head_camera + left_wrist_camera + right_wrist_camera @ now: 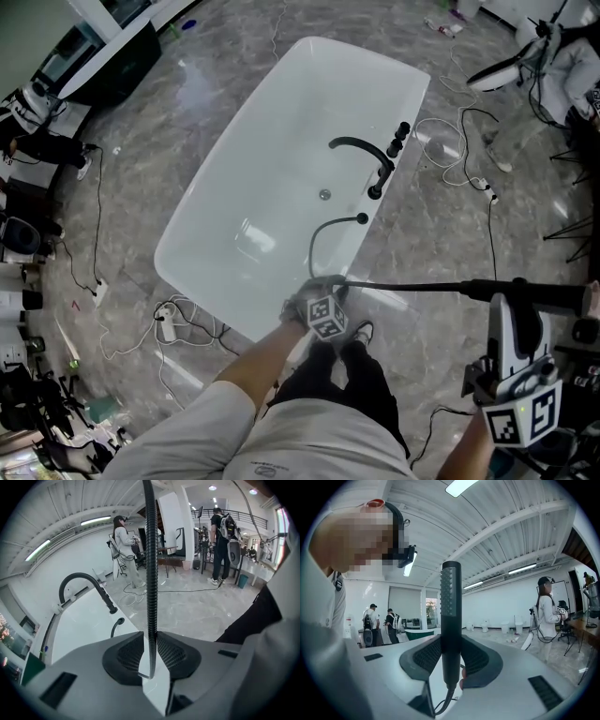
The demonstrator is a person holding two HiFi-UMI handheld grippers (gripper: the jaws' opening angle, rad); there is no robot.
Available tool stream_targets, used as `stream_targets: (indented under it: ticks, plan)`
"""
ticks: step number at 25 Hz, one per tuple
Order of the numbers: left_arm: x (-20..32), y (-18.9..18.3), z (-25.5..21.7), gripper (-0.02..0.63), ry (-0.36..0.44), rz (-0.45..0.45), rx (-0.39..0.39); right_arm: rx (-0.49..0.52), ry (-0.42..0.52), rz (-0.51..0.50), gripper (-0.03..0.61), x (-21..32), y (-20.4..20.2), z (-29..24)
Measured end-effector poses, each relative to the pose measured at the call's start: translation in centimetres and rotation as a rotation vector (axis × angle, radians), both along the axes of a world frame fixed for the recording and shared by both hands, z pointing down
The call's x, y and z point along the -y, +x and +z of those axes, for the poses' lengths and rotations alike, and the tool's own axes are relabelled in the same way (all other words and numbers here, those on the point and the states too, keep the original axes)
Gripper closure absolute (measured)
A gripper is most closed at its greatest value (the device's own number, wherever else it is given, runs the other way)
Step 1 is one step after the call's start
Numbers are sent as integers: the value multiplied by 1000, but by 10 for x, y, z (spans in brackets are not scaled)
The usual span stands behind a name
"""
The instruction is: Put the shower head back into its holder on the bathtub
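- My right tongs (451, 654) are gripping the shower head (451, 616). The jaws stand partway apart and clamp its black handle, which is held level.
- In the head view the head sits out at the near right, well apart from the bathtub (262, 169). So it's picked up, but nowhere near home.
- My left tongs (151, 652) are narrowed onto the ribbed hose (150, 564), a pad pressing on either side of it, just at the tub's near rim.
- From there the hose runs across to the head on my right. A second stretch curls back inside the tub to its outlet (362, 218) on the right rim.
- The curved faucet (361, 150) and the knobs (400, 138) stand further along that right rim. The holder should be among those black fittings, but I can't tell which one it is from here.
- My read: we're early in the job. The head and hose are in hand.
- What's left is to carry the head over to the right rim, line it up with the holder, seat it and open both tongs.
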State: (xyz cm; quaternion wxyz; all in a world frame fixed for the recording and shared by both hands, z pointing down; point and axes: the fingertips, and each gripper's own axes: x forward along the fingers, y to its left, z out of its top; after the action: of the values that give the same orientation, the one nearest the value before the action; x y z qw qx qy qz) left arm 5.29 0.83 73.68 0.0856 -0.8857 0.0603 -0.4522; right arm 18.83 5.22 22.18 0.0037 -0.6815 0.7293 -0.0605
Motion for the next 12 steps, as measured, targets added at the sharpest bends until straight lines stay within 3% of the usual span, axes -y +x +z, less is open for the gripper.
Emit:
stream_targets:
  ticks: [12]
  plan:
    - [-2,13,15,531,-5,18,26,16,6,10,448,-11,10,-7]
